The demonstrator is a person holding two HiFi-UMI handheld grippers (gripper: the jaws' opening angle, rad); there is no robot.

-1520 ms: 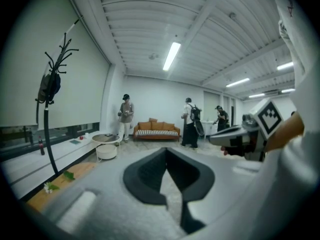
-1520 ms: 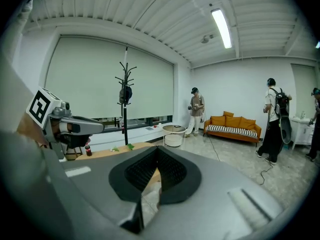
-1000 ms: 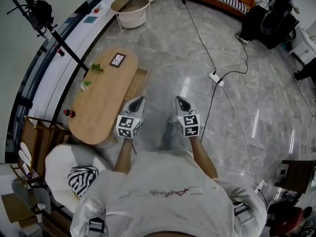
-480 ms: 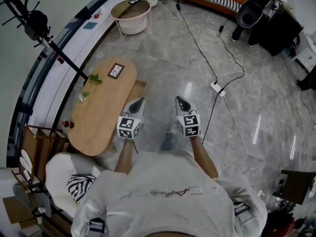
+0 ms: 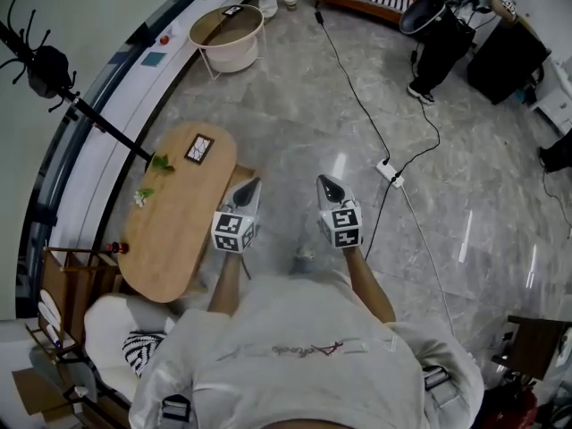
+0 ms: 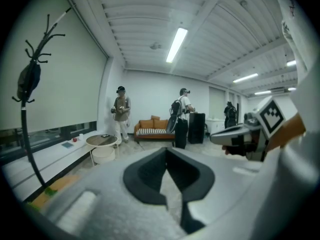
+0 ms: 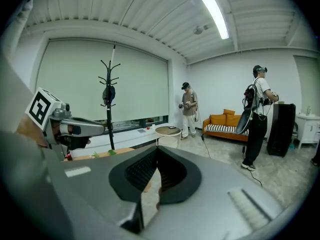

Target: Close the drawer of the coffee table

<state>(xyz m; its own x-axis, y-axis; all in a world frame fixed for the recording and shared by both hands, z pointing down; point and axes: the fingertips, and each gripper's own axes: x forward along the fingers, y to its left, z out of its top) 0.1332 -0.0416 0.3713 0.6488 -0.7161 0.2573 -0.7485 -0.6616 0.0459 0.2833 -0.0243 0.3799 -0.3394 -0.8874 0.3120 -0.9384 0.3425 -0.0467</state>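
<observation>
Fingers: pressed pad to pad on left gripper (image 5: 256, 180) and right gripper (image 5: 321, 179) alike, nothing between. Held side by side, apart, pointing forward over the grey marble floor (image 5: 295, 105). Coffee table (image 5: 174, 217): oval, wooden, left of the left gripper. Drawer (image 5: 239, 173): pulled out of the long side facing the grippers, next to the left gripper's tip in the head view, partly hidden by it; contact not discernible. On the tabletop: small framed card (image 5: 198, 148), green sprigs (image 5: 161, 163).

Oval wooden coffee table (image 5: 179, 213), its side drawer (image 5: 240, 173) pulled open.
</observation>
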